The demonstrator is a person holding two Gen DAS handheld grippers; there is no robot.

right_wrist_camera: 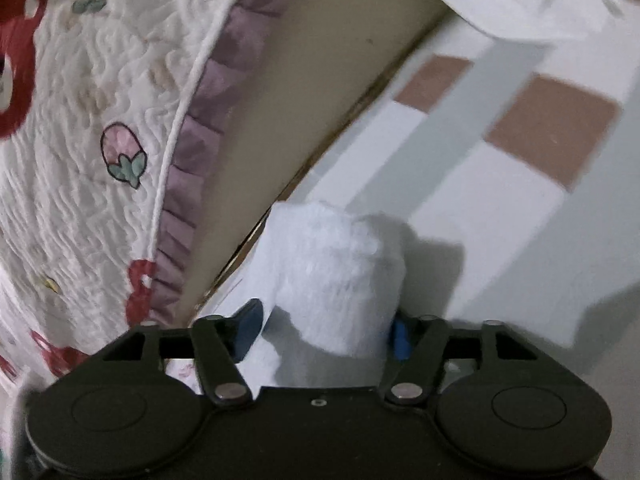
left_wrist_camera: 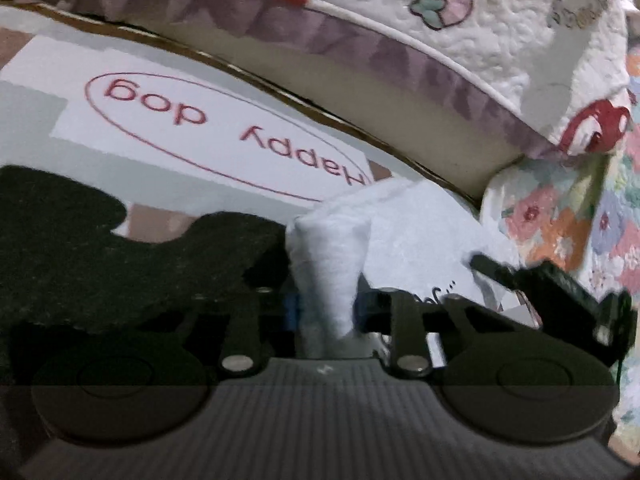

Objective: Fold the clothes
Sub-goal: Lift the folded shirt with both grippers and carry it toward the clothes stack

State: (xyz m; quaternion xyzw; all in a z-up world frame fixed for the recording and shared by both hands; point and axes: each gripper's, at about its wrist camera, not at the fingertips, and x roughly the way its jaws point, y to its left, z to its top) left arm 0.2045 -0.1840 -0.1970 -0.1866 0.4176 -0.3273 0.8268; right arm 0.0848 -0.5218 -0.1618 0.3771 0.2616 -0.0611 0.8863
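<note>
Pinching a white fuzzy fabric garment (left_wrist_camera: 328,264) by bunched-up edges, both grippers are clenched on it: left gripper (left_wrist_camera: 326,308) and right gripper (right_wrist_camera: 324,330), jaws closed on cloth above the checked "Happy dog" bed sheet (left_wrist_camera: 224,140). Keep both grips level and the edge taut so any fold lands straight. Both point low toward the quilted strawberry-print cover (right_wrist_camera: 100,128), right one rolled sideways.

Left wrist view: left gripper (left_wrist_camera: 326,304) low centre, garment (left_wrist_camera: 332,256) bunched between its fingers. Dark cloth (left_wrist_camera: 100,256) to its left, on the checked sheet (left_wrist_camera: 48,148). Right gripper (left_wrist_camera: 568,284) to the right. Quilt (left_wrist_camera: 460,24) behind, above the sheet.

Right wrist view: garment (right_wrist_camera: 332,272) between the right gripper's (right_wrist_camera: 326,330) fingers; quilt (right_wrist_camera: 88,120) left, sheet (right_wrist_camera: 500,200) right.
</note>
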